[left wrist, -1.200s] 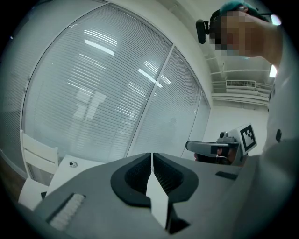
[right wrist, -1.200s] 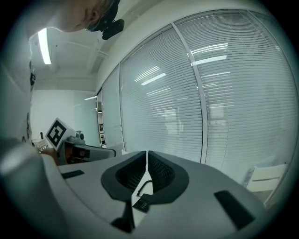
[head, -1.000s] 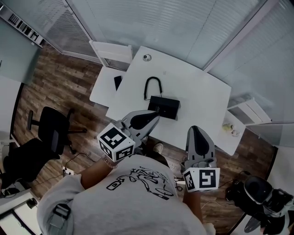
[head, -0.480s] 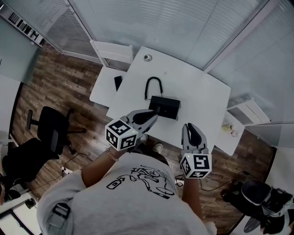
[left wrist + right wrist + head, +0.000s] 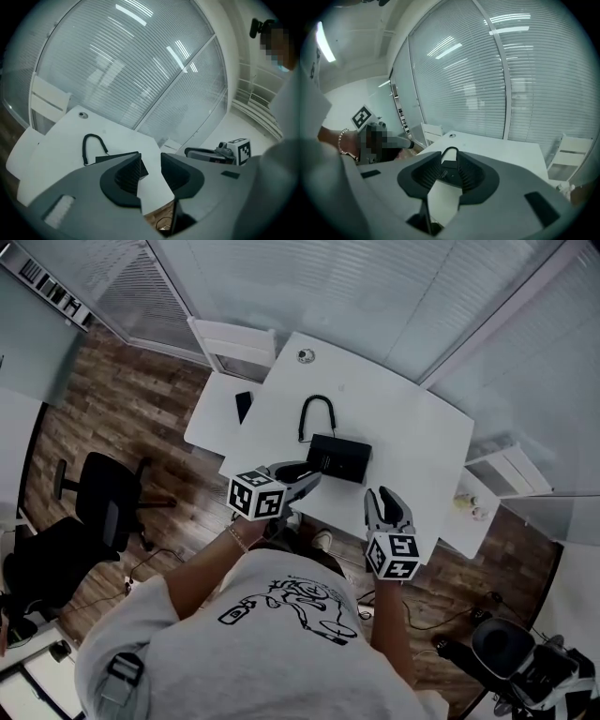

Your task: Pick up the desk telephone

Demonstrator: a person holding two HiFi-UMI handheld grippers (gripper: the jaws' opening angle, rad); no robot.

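Observation:
The black desk telephone (image 5: 339,457) lies on the white desk (image 5: 412,442), with its coiled cord (image 5: 316,413) looping behind it. My left gripper (image 5: 309,474) hovers at the desk's near edge, just left of the phone and apart from it. Its jaws are opening with nothing between them. My right gripper (image 5: 386,498) hangs over the near edge, right of the phone, jaws also opening and empty. In the left gripper view the phone (image 5: 115,157) lies beyond the left gripper (image 5: 151,161). In the right gripper view the phone (image 5: 449,176) shows through the gap of the right gripper (image 5: 451,168).
A low white side table (image 5: 208,418) carrying a small dark object (image 5: 242,407) adjoins the desk's left. A black office chair (image 5: 103,512) stands on the wood floor at left, another chair (image 5: 525,662) at bottom right. White shelves (image 5: 511,470) stand right of the desk. Blinds close off the back.
Both grippers have sunk from chest height toward the desk's near edge. Their jaws, shut before, now stand parted. The phone has not moved.

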